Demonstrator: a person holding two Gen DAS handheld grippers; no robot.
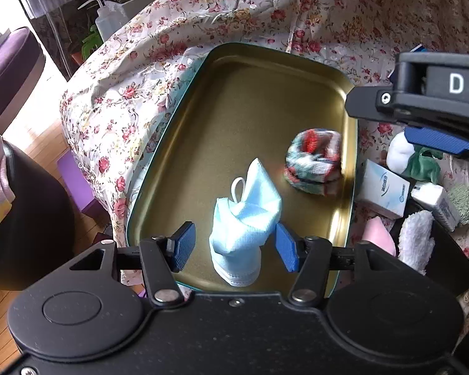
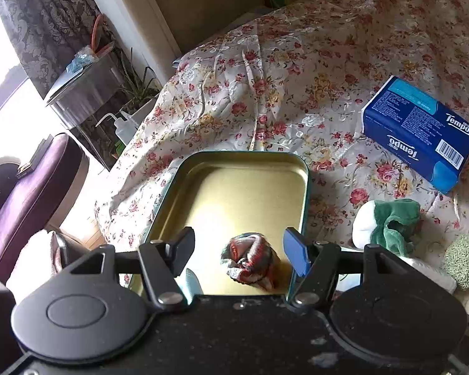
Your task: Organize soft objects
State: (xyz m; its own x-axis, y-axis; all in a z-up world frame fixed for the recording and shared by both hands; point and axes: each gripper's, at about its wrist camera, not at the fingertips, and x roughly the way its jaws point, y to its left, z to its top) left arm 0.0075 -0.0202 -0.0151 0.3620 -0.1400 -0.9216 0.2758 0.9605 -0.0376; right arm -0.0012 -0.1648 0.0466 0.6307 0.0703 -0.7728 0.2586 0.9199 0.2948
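A gold metal tray (image 1: 253,100) with a teal rim lies on a floral cloth. In it are a crumpled light blue face mask (image 1: 244,218) and a balled red, green and white cloth (image 1: 312,162). My left gripper (image 1: 234,247) is open, its blue pads either side of the mask, not closed on it. My right gripper (image 2: 239,251) is open above the balled cloth (image 2: 250,262), which is blurred and lies free between the fingers. The right gripper also shows at the upper right of the left wrist view (image 1: 422,118).
Right of the tray lie a white and green plush (image 2: 387,222), a green fuzzy item (image 2: 462,259), white fluffy cloth (image 1: 416,237), a pink item (image 1: 378,237), small white boxes (image 1: 384,190) and a blue Tempo tissue pack (image 2: 419,131). A purple chair (image 2: 25,193) stands left.
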